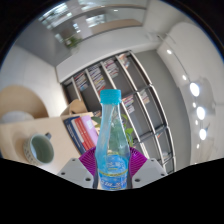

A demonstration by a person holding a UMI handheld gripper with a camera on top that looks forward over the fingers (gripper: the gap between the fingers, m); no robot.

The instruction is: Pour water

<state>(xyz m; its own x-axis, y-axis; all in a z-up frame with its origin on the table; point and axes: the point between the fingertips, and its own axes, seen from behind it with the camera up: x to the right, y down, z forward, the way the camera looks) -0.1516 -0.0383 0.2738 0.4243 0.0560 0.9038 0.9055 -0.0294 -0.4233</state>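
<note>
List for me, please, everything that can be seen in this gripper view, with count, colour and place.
bottle: one, clear with a light blue cap and a blue label, upright between the fingers.
cup: one, pale green, on a table to the left of the bottle.
table: one, light-coloured, left of the bottle.
bookshelf: one, white, filled with books and folders, beyond the bottle.
ceiling lights: several, white, to the right of the bookshelf.
fingers: two, with purple pads, pressed on either side of the bottle.
</note>
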